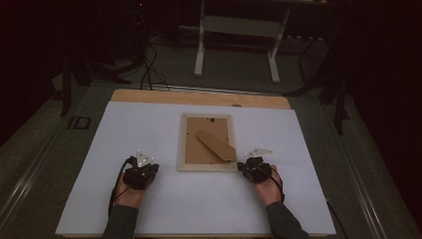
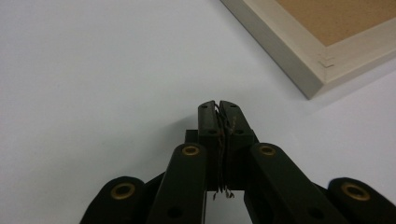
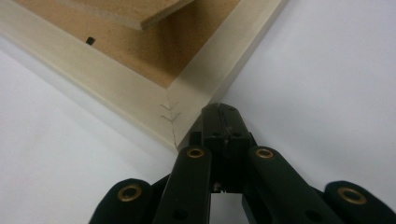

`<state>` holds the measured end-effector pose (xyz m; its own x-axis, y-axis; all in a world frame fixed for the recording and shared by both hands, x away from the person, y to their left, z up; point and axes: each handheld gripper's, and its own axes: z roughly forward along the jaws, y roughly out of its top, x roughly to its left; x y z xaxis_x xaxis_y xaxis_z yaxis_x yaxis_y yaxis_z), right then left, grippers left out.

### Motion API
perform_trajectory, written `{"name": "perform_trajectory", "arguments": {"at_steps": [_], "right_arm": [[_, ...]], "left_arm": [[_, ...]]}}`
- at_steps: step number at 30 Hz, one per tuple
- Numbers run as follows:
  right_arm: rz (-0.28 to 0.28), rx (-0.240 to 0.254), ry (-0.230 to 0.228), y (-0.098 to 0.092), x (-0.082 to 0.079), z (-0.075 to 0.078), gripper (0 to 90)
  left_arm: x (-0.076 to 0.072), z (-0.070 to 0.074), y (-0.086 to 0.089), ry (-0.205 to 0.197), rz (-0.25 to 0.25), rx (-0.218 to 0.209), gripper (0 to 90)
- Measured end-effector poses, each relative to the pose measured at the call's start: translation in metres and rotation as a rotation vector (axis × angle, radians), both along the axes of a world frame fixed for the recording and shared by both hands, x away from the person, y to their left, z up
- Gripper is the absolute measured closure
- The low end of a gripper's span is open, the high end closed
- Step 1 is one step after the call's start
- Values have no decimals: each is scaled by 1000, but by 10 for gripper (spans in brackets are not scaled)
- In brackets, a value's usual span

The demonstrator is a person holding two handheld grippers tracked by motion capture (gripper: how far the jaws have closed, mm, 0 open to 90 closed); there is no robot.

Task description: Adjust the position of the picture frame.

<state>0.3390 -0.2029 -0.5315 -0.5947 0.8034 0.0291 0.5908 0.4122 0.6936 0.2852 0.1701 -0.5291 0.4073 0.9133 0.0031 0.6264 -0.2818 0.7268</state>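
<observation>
A pale wooden picture frame [image 1: 182,144] lies face down in the middle of the white table top [image 1: 149,209], its brown backing board and a loose brown stand flap [image 1: 215,145] on top. My left gripper [image 1: 148,166] rests on the table left of the frame, jaws shut with nothing between them; its own view shows the gripper [image 2: 218,105] short of the frame's near corner [image 2: 308,70]. My right gripper [image 1: 243,165] is shut at the frame's near right corner; in its view the gripper [image 3: 219,110] sits right against that corner [image 3: 187,112].
The white sheet covers a wooden table whose far edge [image 1: 199,97] shows as a tan strip. Beyond it stand a white table leg frame [image 1: 236,30] and dark cables on the grey floor. Bare white surface lies on both sides of the picture frame.
</observation>
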Motion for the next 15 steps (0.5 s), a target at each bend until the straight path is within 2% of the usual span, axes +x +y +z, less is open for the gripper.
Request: {"name": "perform_trajectory", "arguments": {"at_steps": [7, 15], "right_arm": [[6, 57, 27, -1, 1, -1, 900], [5, 76, 28, 0, 4, 2, 900]], "left_arm": [[0, 0, 0, 6, -7, -4, 886], [1, -1, 0, 12, -10, -14, 886]]}}
